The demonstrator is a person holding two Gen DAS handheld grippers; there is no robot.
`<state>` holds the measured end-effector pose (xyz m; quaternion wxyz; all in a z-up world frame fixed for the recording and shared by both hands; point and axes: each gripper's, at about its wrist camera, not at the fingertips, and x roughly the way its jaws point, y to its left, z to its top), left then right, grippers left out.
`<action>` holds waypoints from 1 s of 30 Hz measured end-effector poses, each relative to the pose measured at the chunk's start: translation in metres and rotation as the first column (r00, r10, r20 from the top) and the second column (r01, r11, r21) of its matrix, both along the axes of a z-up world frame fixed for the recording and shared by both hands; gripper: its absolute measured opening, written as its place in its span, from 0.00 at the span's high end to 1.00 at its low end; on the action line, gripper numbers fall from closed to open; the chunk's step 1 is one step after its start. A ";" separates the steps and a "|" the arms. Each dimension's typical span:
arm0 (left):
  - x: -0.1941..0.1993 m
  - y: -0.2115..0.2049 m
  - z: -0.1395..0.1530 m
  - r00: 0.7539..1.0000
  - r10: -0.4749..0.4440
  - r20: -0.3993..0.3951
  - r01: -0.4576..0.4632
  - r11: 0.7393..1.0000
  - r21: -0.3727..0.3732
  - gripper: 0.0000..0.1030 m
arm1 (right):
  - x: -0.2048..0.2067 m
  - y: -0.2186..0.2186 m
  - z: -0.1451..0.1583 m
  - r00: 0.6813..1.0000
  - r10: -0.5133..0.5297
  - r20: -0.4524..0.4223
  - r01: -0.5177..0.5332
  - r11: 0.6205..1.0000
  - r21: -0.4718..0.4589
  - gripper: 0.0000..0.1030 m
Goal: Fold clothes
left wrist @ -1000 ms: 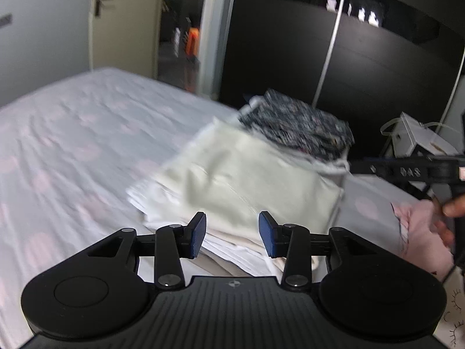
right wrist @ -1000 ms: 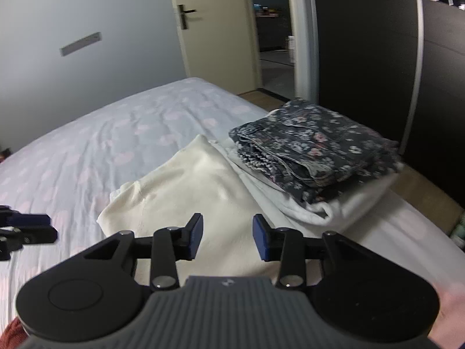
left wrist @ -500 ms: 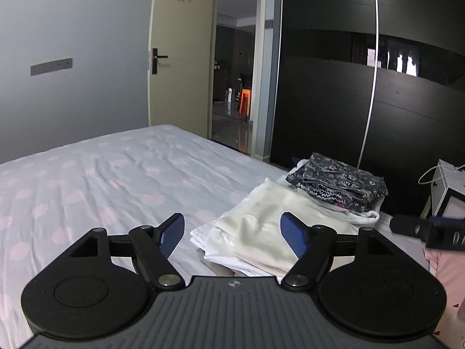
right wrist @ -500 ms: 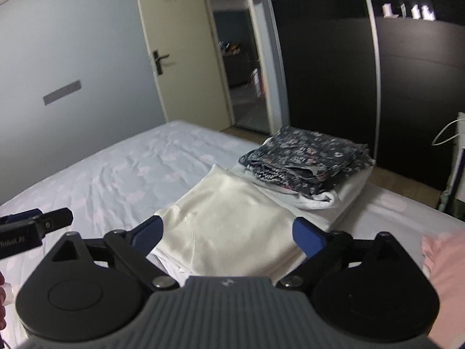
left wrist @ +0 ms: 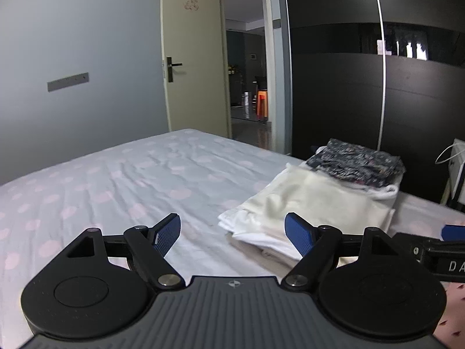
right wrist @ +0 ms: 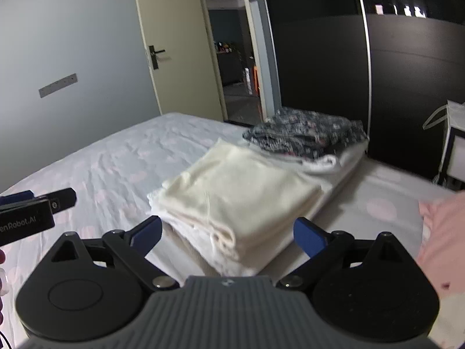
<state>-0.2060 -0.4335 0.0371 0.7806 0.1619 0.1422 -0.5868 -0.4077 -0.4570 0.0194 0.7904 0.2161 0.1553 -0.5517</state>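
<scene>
A folded cream garment (left wrist: 314, 206) (right wrist: 238, 186) lies on the dotted bed sheet (left wrist: 116, 189). Behind it a folded dark floral garment (left wrist: 357, 163) (right wrist: 305, 136) rests on a folded white one (right wrist: 322, 163). A pink garment (right wrist: 441, 226) lies at the right edge. My left gripper (left wrist: 232, 235) hovers over bare sheet left of the pile, its jaws opening with nothing between them. My right gripper (right wrist: 226, 235) stands open short of the cream garment, its pads clear of the cloth. Each gripper shows at the edge of the other's view.
A dark wardrobe (left wrist: 348, 101) with a sliding door stands past the bed's far side. A cream door (left wrist: 191, 58) stands open onto a hallway. A white bag (right wrist: 456, 142) stands by the wardrobe at the right.
Both grippers drew back from the cream garment and their jaws spread wide. The views rose, taking in more of the room. The pile lies still.
</scene>
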 end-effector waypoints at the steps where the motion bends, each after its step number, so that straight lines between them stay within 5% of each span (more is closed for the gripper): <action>1: -0.001 0.002 -0.002 1.000 -0.001 0.008 0.001 1.000 0.005 0.24 | 0.003 0.001 -0.003 1.000 0.003 -0.012 -0.002 1.000 0.014 0.04; 30: 0.005 0.007 -0.012 0.997 -0.027 -0.070 0.032 0.997 0.076 0.23 | 0.019 0.015 -0.011 0.997 0.065 -0.035 -0.065 0.998 0.006 0.03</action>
